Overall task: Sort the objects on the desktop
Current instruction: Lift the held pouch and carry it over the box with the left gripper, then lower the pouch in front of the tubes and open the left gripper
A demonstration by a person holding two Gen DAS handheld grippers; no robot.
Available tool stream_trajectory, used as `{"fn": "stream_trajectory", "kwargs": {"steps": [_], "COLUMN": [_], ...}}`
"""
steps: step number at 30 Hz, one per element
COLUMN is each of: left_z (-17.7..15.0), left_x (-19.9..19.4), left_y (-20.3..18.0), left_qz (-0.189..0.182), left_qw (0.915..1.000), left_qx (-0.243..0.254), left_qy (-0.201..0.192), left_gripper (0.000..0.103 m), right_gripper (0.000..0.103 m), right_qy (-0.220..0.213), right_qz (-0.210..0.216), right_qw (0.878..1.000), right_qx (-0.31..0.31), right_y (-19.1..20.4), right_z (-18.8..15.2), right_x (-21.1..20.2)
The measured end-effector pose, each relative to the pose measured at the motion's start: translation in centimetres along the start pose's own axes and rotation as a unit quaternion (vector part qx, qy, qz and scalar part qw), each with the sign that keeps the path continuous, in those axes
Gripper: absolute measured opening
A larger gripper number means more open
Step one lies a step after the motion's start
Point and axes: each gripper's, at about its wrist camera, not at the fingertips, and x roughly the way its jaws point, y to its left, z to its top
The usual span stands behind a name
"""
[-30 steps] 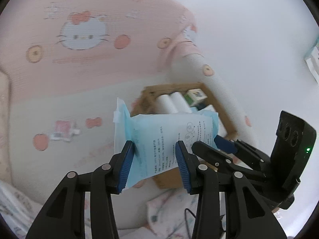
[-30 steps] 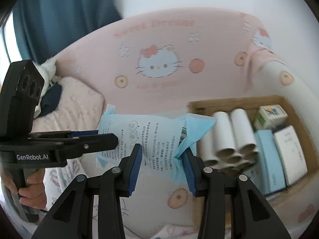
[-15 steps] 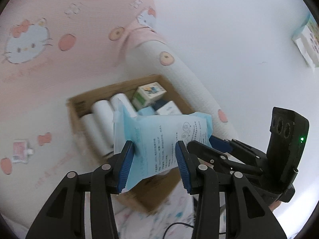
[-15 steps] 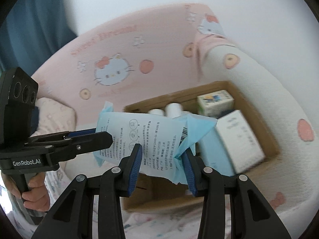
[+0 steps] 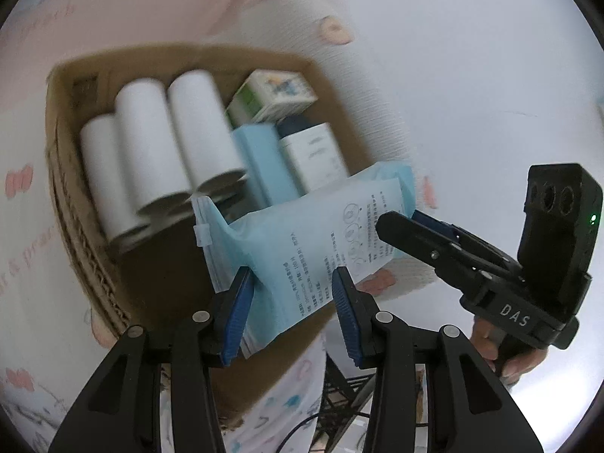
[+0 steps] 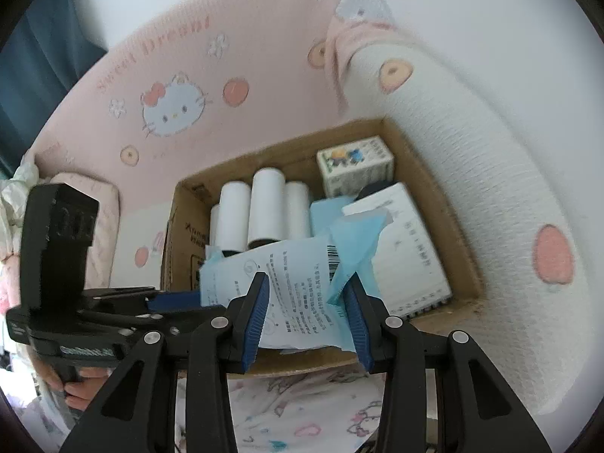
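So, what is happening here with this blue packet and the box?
A person holds one gripper in each hand, and both grip the same light blue packet: the left gripper at one end, the right gripper at the other. The packet hangs above an open cardboard box that already holds white rolls and small cartons. It is not yet inside.
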Motion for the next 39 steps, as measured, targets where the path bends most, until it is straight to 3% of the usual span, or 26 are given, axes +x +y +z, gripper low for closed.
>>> {"fn": "stream_trajectory", "kwargs": {"steps": [4,11,26,30,34,35,39], "left_z": [0.0,0.2,0.3,0.4,0.9,1.1,1.6], "left_x": [0.6,0.7,-0.3,-1.6,-2.1,-2.1,-1.1], "left_y": [0.8,1.2,0.7,0.1,-0.1,0.0,-0.6], "left_qz": [0.032,0.113,0.144,0.163,0.171,0.166,0.157], "left_qw": [0.9992,0.9928,0.9866,0.9830,0.9809,0.9816,0.9796], "left_qx": [-0.019,-0.003,0.038,0.062,0.078,0.078,0.105], "left_qy": [0.015,0.040,0.067,0.059,0.050,0.053,0.068], "left_gripper": [0.046,0.046,0.046,0.046,0.046,0.045,0.023], "right_gripper": [0.038,0.038,0.038,0.038,0.038,0.038,0.038], "right_qy": [0.045,0.106,0.155,0.175,0.189,0.191,0.191], "right_qz": [0.006,0.051,0.050,0.050,0.006,0.002,0.004], "right_qw": [0.999,0.993,0.987,0.983,0.981,0.980,0.980], "right_qx": [-0.004,0.021,0.001,-0.017,-0.052,-0.055,-0.050], "right_y": [0.1,-0.7,0.6,1.6,3.1,3.3,3.4], "right_z": [0.2,0.4,0.6,0.4,-0.1,-0.1,-0.1], "right_x": [2.7,6.3,9.6,10.7,12.0,12.2,12.5]}}
